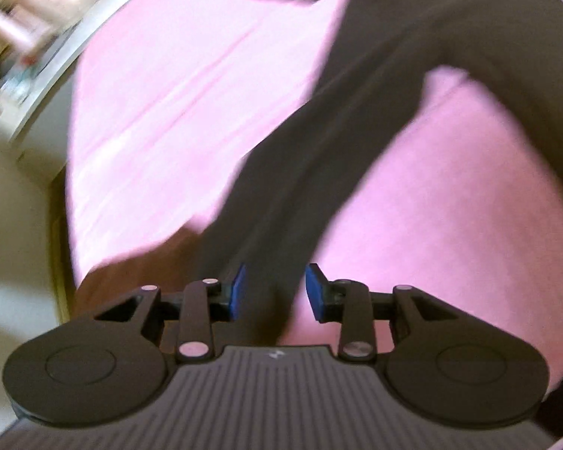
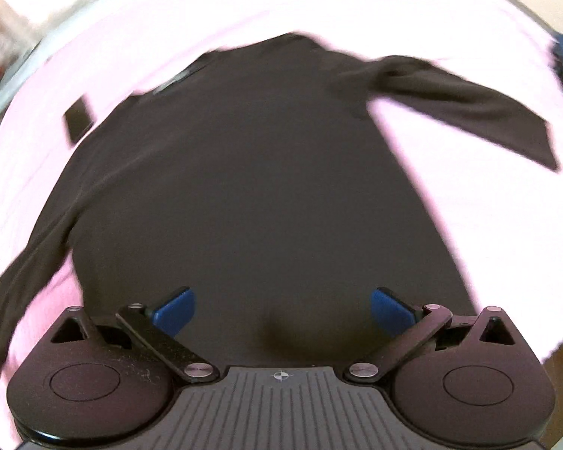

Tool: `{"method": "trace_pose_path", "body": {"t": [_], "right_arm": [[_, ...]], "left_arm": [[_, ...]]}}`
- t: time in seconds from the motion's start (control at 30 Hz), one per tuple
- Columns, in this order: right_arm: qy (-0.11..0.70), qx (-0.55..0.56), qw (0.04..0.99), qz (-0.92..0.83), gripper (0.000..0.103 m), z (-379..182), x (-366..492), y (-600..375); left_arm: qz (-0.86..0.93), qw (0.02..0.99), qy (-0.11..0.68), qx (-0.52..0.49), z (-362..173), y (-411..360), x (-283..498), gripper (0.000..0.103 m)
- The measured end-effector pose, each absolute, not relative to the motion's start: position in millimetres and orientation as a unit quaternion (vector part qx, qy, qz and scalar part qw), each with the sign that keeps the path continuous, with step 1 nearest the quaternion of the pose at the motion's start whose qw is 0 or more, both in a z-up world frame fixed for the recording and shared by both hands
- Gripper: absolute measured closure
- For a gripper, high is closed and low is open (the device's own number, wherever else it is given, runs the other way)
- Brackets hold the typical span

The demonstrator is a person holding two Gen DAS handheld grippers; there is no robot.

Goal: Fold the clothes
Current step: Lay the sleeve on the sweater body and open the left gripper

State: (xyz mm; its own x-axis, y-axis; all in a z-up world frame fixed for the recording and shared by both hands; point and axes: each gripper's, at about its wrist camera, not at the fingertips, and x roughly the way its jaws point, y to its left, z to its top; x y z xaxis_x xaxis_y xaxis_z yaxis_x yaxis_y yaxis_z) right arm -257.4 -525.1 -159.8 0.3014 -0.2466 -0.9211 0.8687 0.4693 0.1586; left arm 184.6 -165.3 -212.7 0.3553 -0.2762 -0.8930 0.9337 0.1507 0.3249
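Item: dark long-sleeved top [image 2: 244, 172], spread flat on pink bed sheet [image 2: 469, 225] for folding, sleeves out. Left gripper [image 1: 275, 292]: jaws part-open astride one sleeve [image 1: 277, 187], pads apparently clear. Right gripper [image 2: 282, 311]: jaws wide, empty, above hem.

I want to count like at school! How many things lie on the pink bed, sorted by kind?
Dark long-sleeved shirt: 1
Small flat black rectangle, maybe a phone: 1
Total: 2, both lying on the pink sheet.
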Motion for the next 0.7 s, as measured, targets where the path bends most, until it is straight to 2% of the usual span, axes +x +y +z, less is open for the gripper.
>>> {"method": "trace_pose_path", "body": {"t": [0.17, 0.43, 0.53, 0.57, 0.6, 0.63, 0.67, 0.7], "right_arm": [[0.414, 0.354, 0.723, -0.424, 0.000, -150.5, -348.5, -600.3], [0.394, 0.350, 0.739, -0.420, 0.000, -178.2, -464.0, -775.2], [0.398, 0.333, 0.756, -0.399, 0.001, -187.1, -492.3, -832.9], [0.402, 0.324, 0.764, -0.387, 0.005, -190.9, -497.4, -849.7], [0.409, 0.318, 0.770, -0.372, 0.021, -196.1, -500.1, -865.4], [0.418, 0.314, 0.774, -0.357, 0.029, -202.1, -501.5, -879.9], [0.427, 0.307, 0.779, -0.342, 0.034, -209.6, -501.1, -892.3], [0.436, 0.296, 0.784, -0.328, 0.034, -218.2, -499.5, -903.2]], "left_arm": [[-0.492, 0.661, 0.331, 0.460, -187.3, -241.0, 97.1, 0.073], [-0.508, 0.619, 0.341, 0.492, -180.5, -375.7, -83.5, 0.072], [-0.548, 0.583, 0.323, 0.505, -178.2, -430.4, -146.6, 0.067], [-0.562, 0.573, 0.309, 0.511, -176.5, -445.4, -164.7, 0.064], [-0.575, 0.563, 0.293, 0.516, -176.4, -460.1, -180.6, 0.062], [-0.587, 0.554, 0.281, 0.519, -177.1, -475.3, -193.8, 0.061], [-0.598, 0.546, 0.270, 0.521, -178.0, -490.4, -206.3, 0.061], [-0.604, 0.541, 0.262, 0.523, -179.8, -504.7, -214.1, 0.061]]}}
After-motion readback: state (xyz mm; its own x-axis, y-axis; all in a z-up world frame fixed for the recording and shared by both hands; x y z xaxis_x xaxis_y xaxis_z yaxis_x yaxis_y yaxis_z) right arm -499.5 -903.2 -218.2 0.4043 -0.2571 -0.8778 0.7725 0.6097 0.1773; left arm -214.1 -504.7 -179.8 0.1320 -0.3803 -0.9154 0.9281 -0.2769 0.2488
